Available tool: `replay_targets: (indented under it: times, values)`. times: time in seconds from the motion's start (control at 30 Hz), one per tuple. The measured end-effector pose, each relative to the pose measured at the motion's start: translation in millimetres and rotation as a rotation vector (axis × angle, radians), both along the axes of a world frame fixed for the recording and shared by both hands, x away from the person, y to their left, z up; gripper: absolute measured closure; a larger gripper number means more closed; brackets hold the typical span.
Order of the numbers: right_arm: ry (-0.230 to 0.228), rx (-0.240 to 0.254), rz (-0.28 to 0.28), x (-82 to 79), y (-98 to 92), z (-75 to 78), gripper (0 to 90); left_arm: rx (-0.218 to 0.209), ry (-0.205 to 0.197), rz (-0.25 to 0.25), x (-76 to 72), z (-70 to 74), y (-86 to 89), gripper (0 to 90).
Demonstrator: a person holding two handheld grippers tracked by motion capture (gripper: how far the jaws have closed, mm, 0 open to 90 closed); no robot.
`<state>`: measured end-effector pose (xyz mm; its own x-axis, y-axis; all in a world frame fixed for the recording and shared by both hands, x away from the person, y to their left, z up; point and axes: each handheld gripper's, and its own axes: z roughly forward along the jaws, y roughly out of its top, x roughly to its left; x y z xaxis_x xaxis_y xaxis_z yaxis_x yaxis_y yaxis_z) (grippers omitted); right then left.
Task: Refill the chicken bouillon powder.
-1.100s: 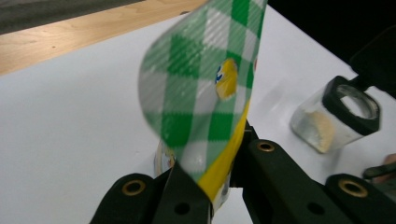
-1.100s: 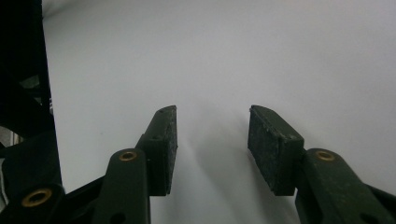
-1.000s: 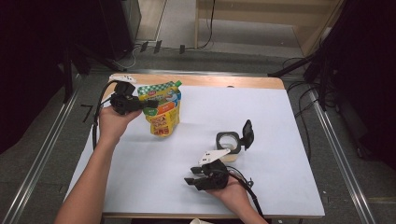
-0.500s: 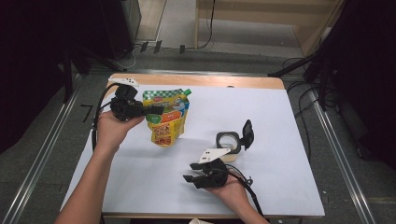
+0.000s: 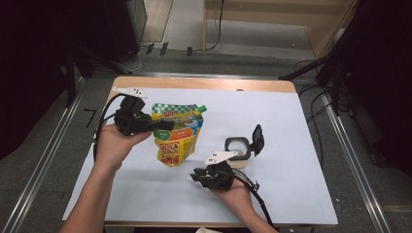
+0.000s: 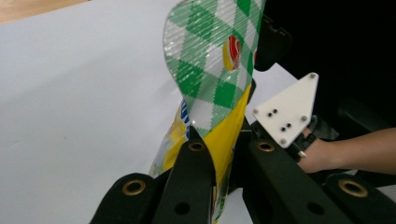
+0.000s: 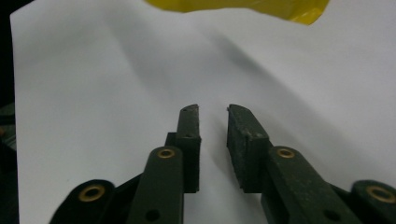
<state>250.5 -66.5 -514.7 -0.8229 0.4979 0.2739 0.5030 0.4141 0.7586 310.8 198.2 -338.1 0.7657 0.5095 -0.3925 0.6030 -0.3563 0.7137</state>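
A yellow refill pouch (image 5: 177, 136) with a green checked top and a green spout cap hangs upright over the left of the white sheet. My left gripper (image 5: 165, 125) is shut on its upper left edge. In the left gripper view the jaws (image 6: 219, 140) pinch the pouch (image 6: 210, 60) between them. My right gripper (image 5: 194, 175) lies low near the front of the sheet, pointing left. Its jaws (image 7: 213, 109) have just been closing and stand a narrow gap apart with nothing between them. The pouch's yellow bottom (image 7: 243, 5) shows beyond them.
A small black round container (image 5: 238, 147) with its hinged lid (image 5: 257, 137) flipped up stands just behind the right hand. The white sheet (image 5: 291, 126) covers a wooden table (image 5: 204, 83). Metal rails and cables run around the table.
My left gripper has carried the pouch to the right, toward the middle of the sheet, and a little higher. The right hand has stayed where it was.
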Motion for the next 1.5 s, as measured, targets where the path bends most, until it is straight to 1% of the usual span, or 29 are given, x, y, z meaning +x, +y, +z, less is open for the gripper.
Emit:
replay_targets:
  times: [0.03, 0.07, 0.1, 0.13, 0.2, 0.33, 0.37, 0.43, 0.47, 0.5, 0.57, 0.63, 0.7, 0.73, 0.77, 0.8, 0.83, 0.87, 0.9, 0.97, 1.0, 1.07, 1.13, 1.2, 1.23, 1.27, 1.33, 1.4, 1.5]
  values:
    - [0.0, 0.0, 0.0, 0.0, 0.0, 0.0, 77.8, 0.0, 0.0, 0.0, 0.0, 0.0, 0.0, 90.0]
    - [0.0, 0.012, -0.01, 1.0, -1.5, 1.0, 84.4, -0.008, -0.002, -0.004, -2.4, 2.1, -0.9, 90.0]
    - [0.0, 0.012, -0.01, 1.0, -1.5, 1.0, 84.4, -0.008, -0.002, -0.004, -2.4, 2.1, -0.9, 90.0]
    - [-0.003, 0.01, -0.009, 1.9, -1.6, 1.0, 88.7, -0.011, -0.001, -0.01, -3.9, 3.4, -1.6, 90.0]
    - [-0.003, 0.01, -0.014, 2.6, -0.3, -0.1, 90.0, -0.009, -0.004, -0.02, -6.4, 5.9, -3.4, 90.0]
    - [-0.002, 0.005, -0.025, 4.1, 3.0, -2.4, 90.0, -0.015, -0.004, -0.037, -11.3, 10.3, -6.9, 90.0]
    - [-0.005, 0.001, -0.028, 5.1, 4.7, -3.7, 90.0, -0.01, -0.006, -0.04, -12.7, 11.6, -7.8, 90.0]
    - [-0.014, -0.002, -0.042, 6.4, 6.1, -4.9, 90.0, -0.013, -0.009, -0.047, -14.7, 13.3, -9.4, 90.0]
    - [-0.013, 0.005, -0.055, 7.2, 6.3, -5.1, 90.0, -0.017, -0.011, -0.047, -15.7, 14.0, -10.0, 90.0]
    - [-0.015, 0.009, -0.064, 8.5, 5.6, -4.9, 90.0, -0.022, -0.007, -0.059, -16.1, 14.5, -10.3, 90.0]
    - [-0.02, 0.02, -0.084, 10.5, 4.3, -4.1, 90.0, -0.023, -0.005, -0.066, -17.4, 15.5, -11.2, 90.0]
    - [-0.027, 0.022, -0.096, 12.1, 3.4, -4.1, 90.0, -0.029, 0.006, -0.077, -18.2, 16.0, -12.1, 90.0]
    - [-0.028, 0.015, -0.113, 14.1, 2.5, -5.8, 90.0, -0.033, 0.01, -0.087, -19.2, 16.7, -13.0, 90.0]
    - [-0.028, 0.015, -0.113, 14.1, 2.5, -5.8, 90.0, -0.035, 0.013, -0.089, -19.7, 17.0, -13.6, 90.0]
    - [-0.035, 0.014, -0.12, 14.4, 2.4, -6.4, 89.7, -0.036, 0.015, -0.096, -20.3, 17.5, -14.2, 90.0]
    - [-0.039, 0.013, -0.12, 14.2, 2.7, -6.3, 89.4, -0.039, 0.022, -0.107, -21.2, 18.0, -15.4, 90.0]
    - [-0.039, 0.013, -0.12, 14.2, 2.7, -6.3, 89.4, -0.039, 0.022, -0.107, -21.2, 18.0, -15.4, 90.0]
    - [-0.057, 0.011, -0.119, 13.5, 3.0, -5.7, 88.2, -0.038, 0.025, -0.109, -21.7, 18.1, -16.4, 90.0]
    - [-0.057, 0.011, -0.119, 13.5, 3.0, -5.7, 88.2, -0.04, 0.032, -0.114, -21.8, 17.7, -17.4, 90.0]
    - [-0.071, 0.011, -0.117, 13.0, 3.0, -4.9, 87.1, -0.033, 0.039, -0.118, -21.4, 16.8, -18.6, 90.0]
    - [-0.077, 0.018, -0.112, 12.8, 3.2, -4.7, 86.9, -0.036, 0.04, -0.115, -21.4, 16.0, -19.5, 90.0]
    - [-0.095, 0.019, -0.11, 11.4, 3.7, -3.8, 86.0, -0.044, 0.049, -0.121, -20.7, 14.2, -20.9, 90.0]
    - [-0.12, 0.028, -0.1, 9.6, 4.3, -2.3, 85.9, -0.044, 0.056, -0.115, -19.2, 11.9, -21.7, 90.0]
    - [-0.129, 0.027, -0.101, 9.1, 4.7, -2.2, 86.0, -0.048, 0.062, -0.121, -18.0, 10.4, -21.7, 90.0]
    - [-0.128, 0.034, -0.089, 7.8, 5.4, -2.0, 87.1, -0.052, 0.063, -0.114, -18.0, 9.8, -21.8, 90.0]
    - [-0.13, 0.046, -0.08, 7.0, 5.6, -1.4, 87.7, -0.044, 0.068, -0.111, -17.0, 8.3, -22.1, 90.0]
    - [-0.137, 0.05, -0.075, 6.2, 6.1, -0.6, 88.6, -0.05, 0.071, -0.103, -16.4, 7.3, -22.2, 90.0]
    - [-0.152, 0.036, -0.066, 4.1, 8.0, -0.1, 88.5, -0.041, 0.068, -0.094, -15.8, 6.8, -22.0, 90.0]
    - [-0.143, 0.032, -0.055, 2.9, 8.5, -0.7, 87.3, -0.024, 0.059, -0.069, -15.5, 6.4, -22.1, 90.0]
